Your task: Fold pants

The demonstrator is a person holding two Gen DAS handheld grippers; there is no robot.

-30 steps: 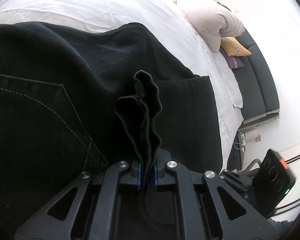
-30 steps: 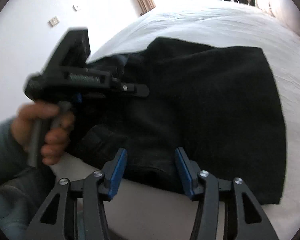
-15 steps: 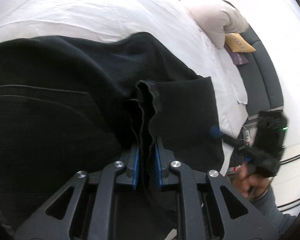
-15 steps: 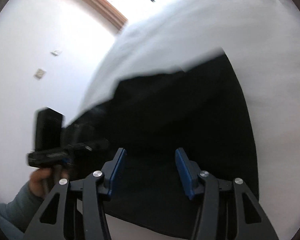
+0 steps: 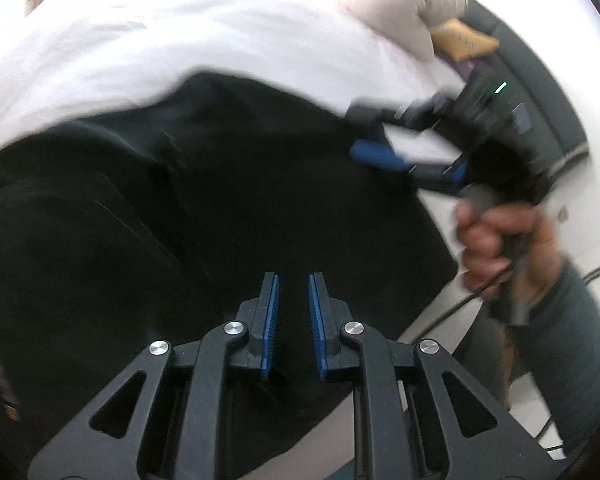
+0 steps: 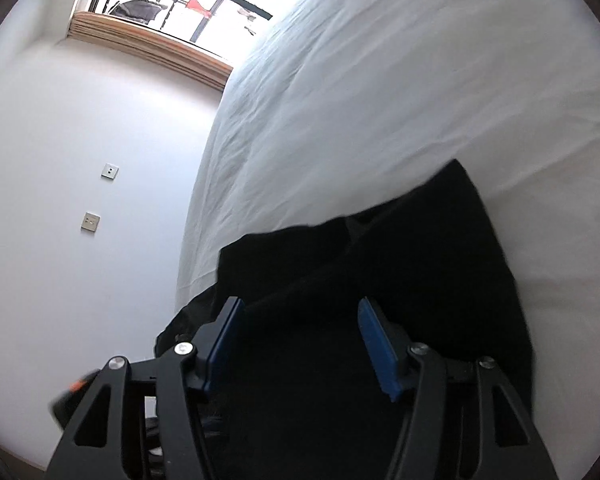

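Black pants [image 5: 228, 208] beneath left gripper [image 5: 292, 280], right gripper [image 6: 300, 312]

Bright daylight is let in through the window [image 6: 188, 4], and the glass is washed out to white. The white bed [image 6: 400, 100] is lit so strongly that its folds nearly vanish. The black pants [image 5: 220, 208] are so dark that little detail is seen. The left wrist view is smeared by motion blur. Edges are bent round and darkened.
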